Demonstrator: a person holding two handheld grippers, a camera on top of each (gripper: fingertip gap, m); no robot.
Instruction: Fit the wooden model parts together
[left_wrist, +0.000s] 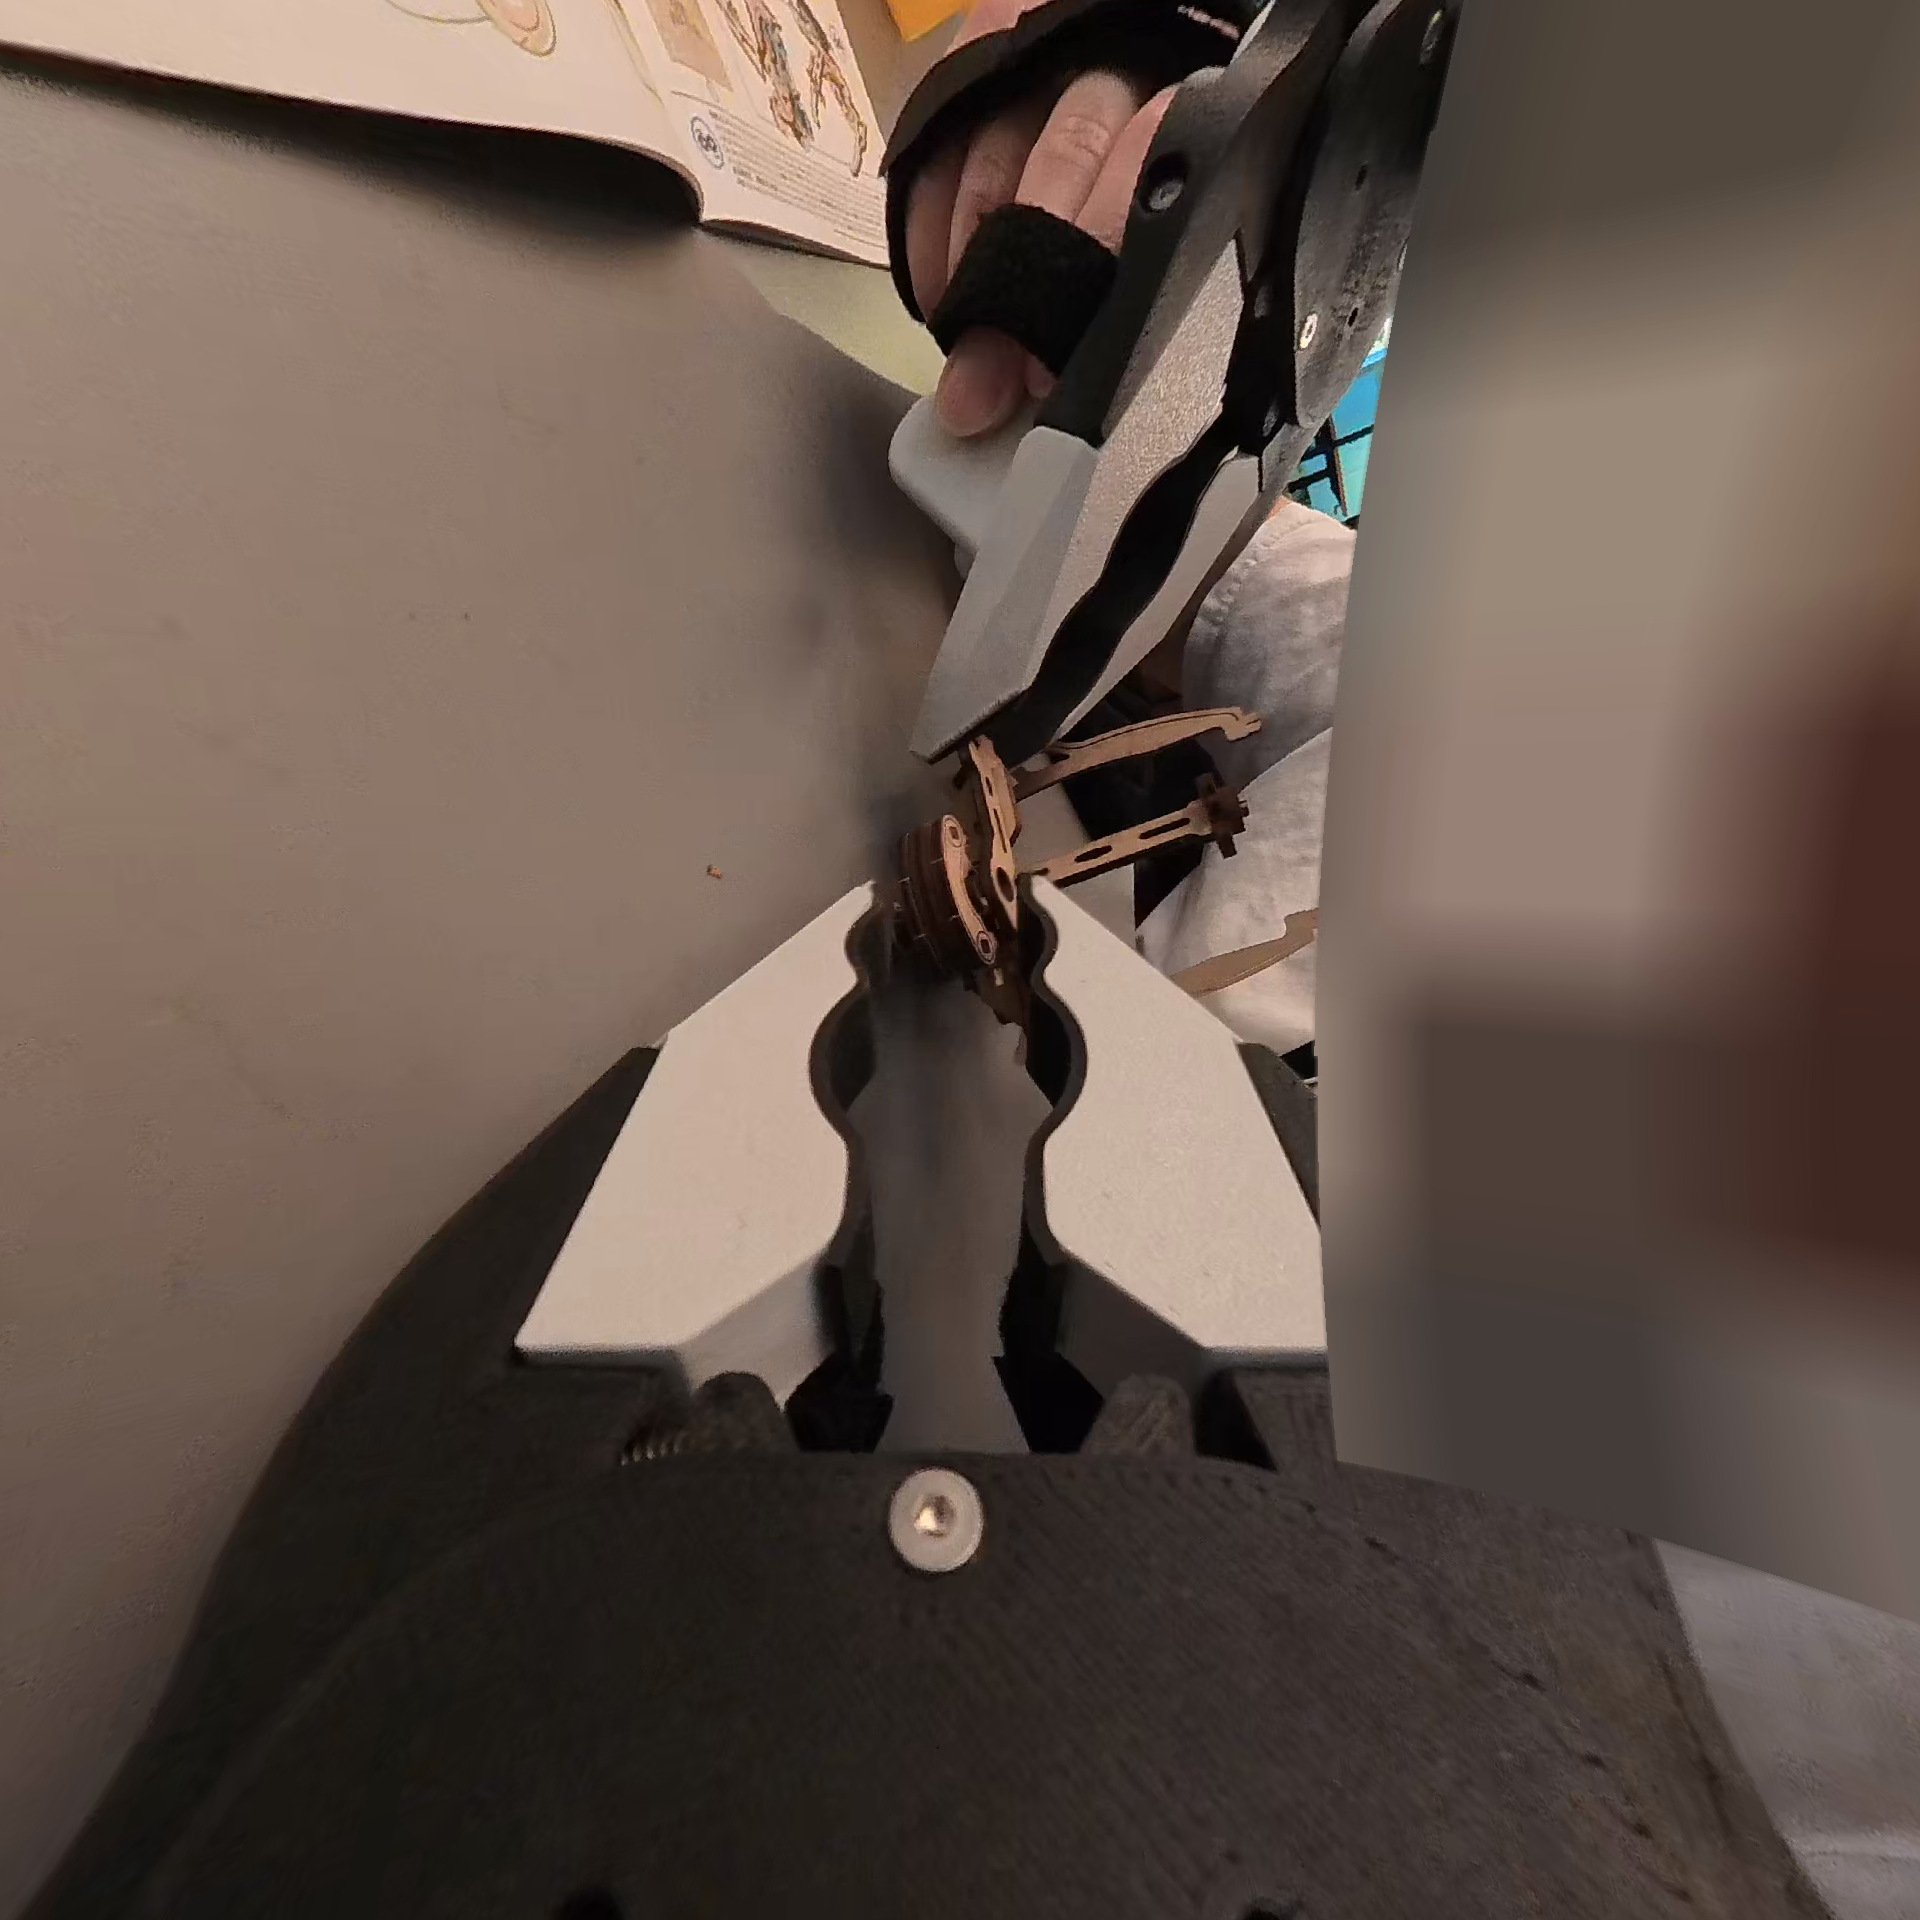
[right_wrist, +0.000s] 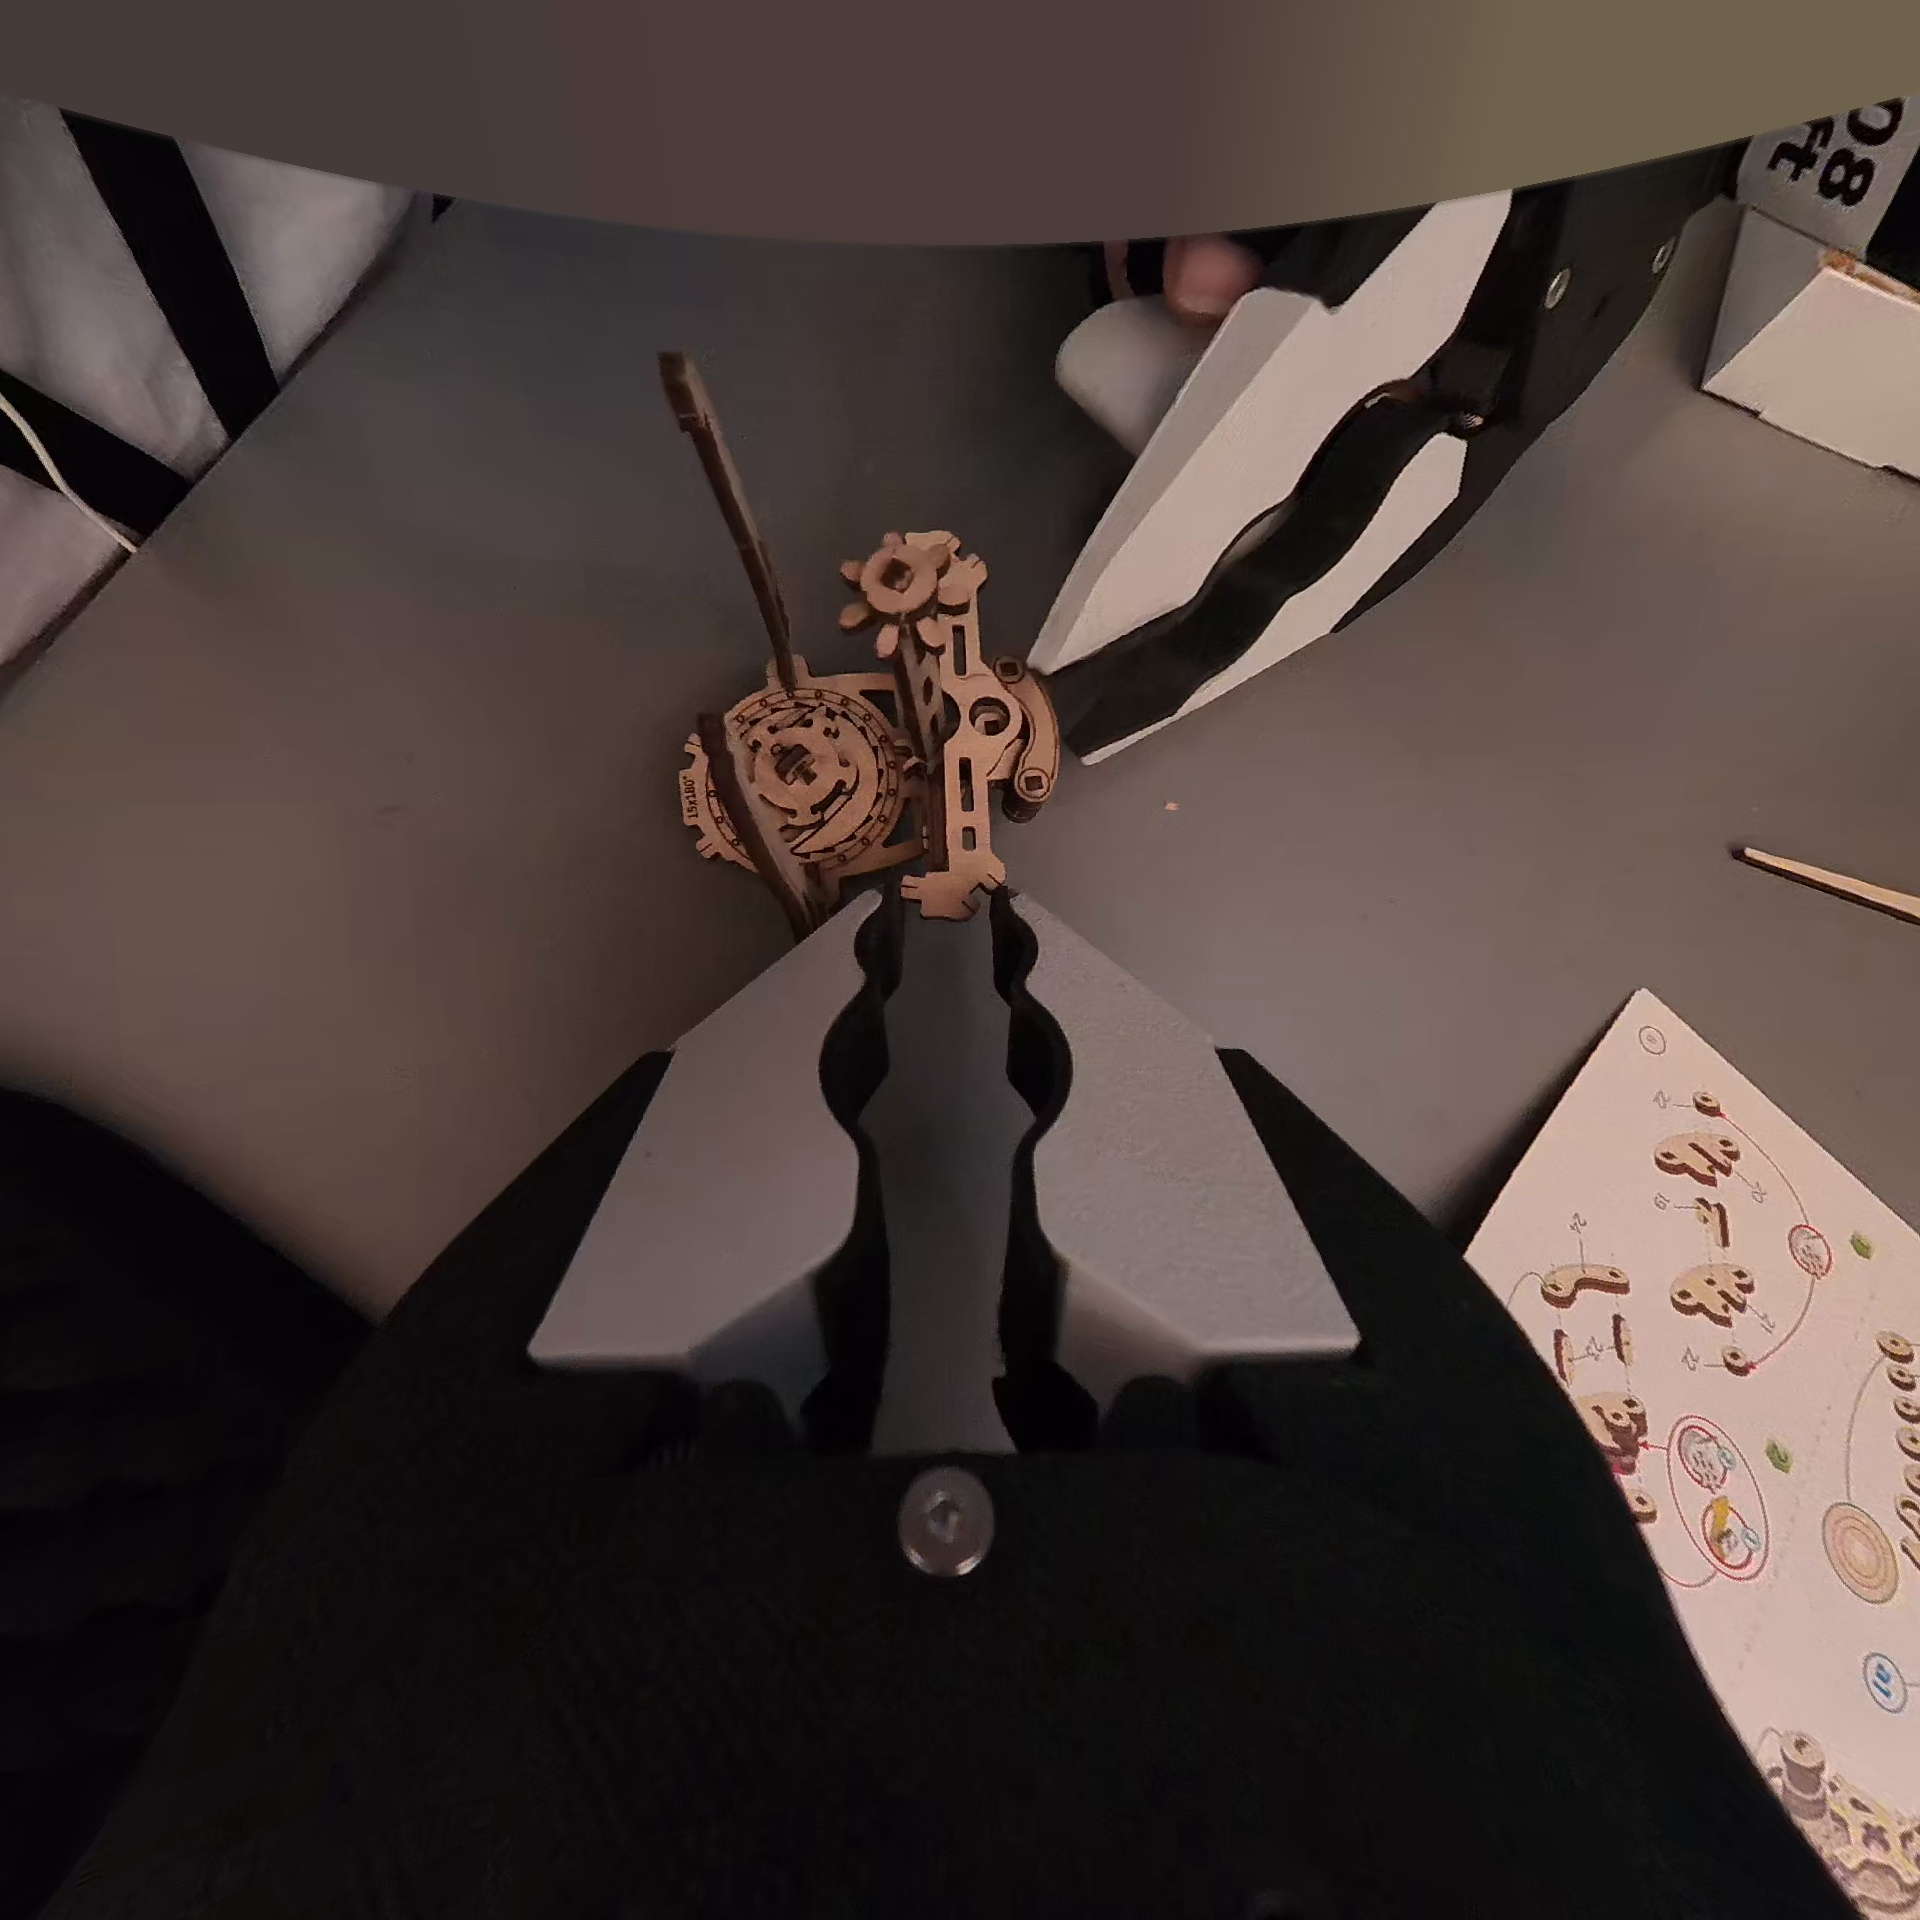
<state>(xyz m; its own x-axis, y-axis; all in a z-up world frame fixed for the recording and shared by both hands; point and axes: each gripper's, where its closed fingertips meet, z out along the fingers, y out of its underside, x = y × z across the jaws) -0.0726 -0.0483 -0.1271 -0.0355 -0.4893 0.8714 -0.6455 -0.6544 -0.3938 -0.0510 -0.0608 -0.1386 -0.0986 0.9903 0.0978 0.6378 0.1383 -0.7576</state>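
A wooden model (right_wrist: 800, 779) of a round engraved disc, a slotted bar (right_wrist: 961, 790), a small gear (right_wrist: 909, 582) and a long thin strip (right_wrist: 727, 499) is held above the grey table (right_wrist: 416, 675). My left gripper (left_wrist: 951, 904) is shut on the model's stacked disc part (left_wrist: 935, 914); in the right wrist view it (right_wrist: 1060, 707) comes in from the upper right. My right gripper (right_wrist: 943, 904) is shut on the lower end of the slotted bar. In the left wrist view it (left_wrist: 971, 743) reaches down from above onto the model.
An open instruction booklet lies at the table's far edge (left_wrist: 727, 125) and shows at the lower right in the right wrist view (right_wrist: 1714, 1351). A white box (right_wrist: 1829, 353) and a thin wooden stick (right_wrist: 1829, 883) lie to the right. A gloved hand (left_wrist: 997, 260) holds the right gripper. Less than 4 cm separates the two grippers' tips. The thin wooden stick (right_wrist: 1829, 883) is about equally far from each gripper, around 20 centimeters.
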